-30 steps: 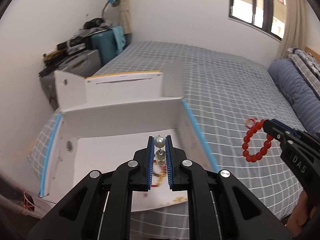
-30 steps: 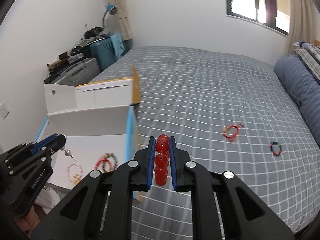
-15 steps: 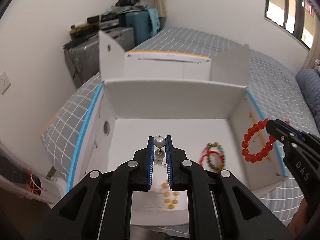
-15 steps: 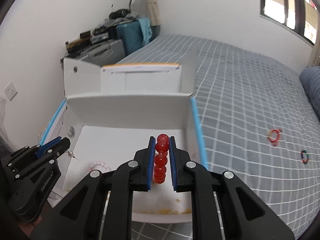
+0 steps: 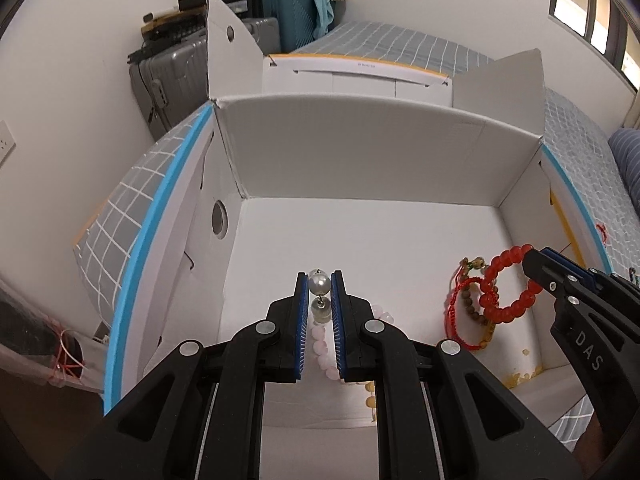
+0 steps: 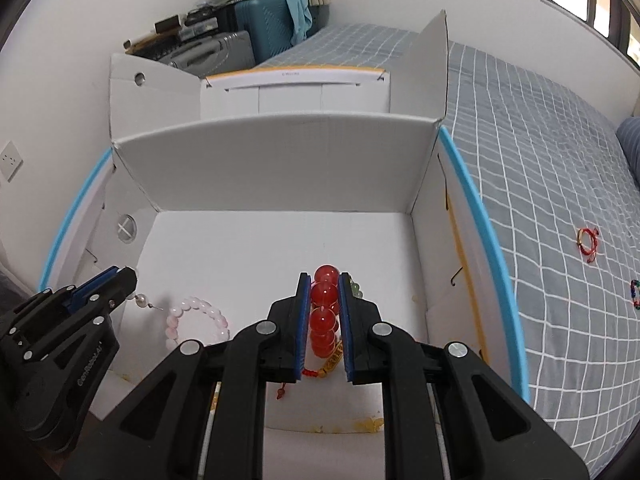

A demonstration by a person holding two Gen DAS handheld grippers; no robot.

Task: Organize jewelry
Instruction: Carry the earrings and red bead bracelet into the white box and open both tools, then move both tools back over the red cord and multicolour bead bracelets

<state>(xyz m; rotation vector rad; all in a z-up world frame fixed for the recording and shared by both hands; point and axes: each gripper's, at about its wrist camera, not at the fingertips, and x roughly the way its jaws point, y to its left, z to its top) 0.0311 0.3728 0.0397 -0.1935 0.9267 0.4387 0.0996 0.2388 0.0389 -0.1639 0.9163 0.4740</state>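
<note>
My left gripper (image 5: 319, 280) is shut on a pearl earring (image 5: 319, 285) and holds it over the left part of the open white cardboard box (image 5: 360, 148). It also shows in the right wrist view (image 6: 130, 280), with the pearl (image 6: 142, 301) hanging at its tip. My right gripper (image 6: 324, 280) is shut on a red bead bracelet (image 6: 323, 312) over the box's right part; the bracelet shows as a ring in the left wrist view (image 5: 506, 286). On the box floor lie a pink bead bracelet (image 6: 196, 320) and a red cord bracelet with brown beads (image 5: 466, 312).
The box (image 6: 280, 160) sits at the edge of a bed with a grey checked cover (image 6: 540, 160). A red cord bracelet (image 6: 588, 240) and a multicoloured bracelet (image 6: 635, 292) lie on the cover to the right. Suitcases (image 5: 192, 68) stand by the wall behind the box.
Both grippers have moved forward and down into the box with their pieces still held. The box now fills both views.
</note>
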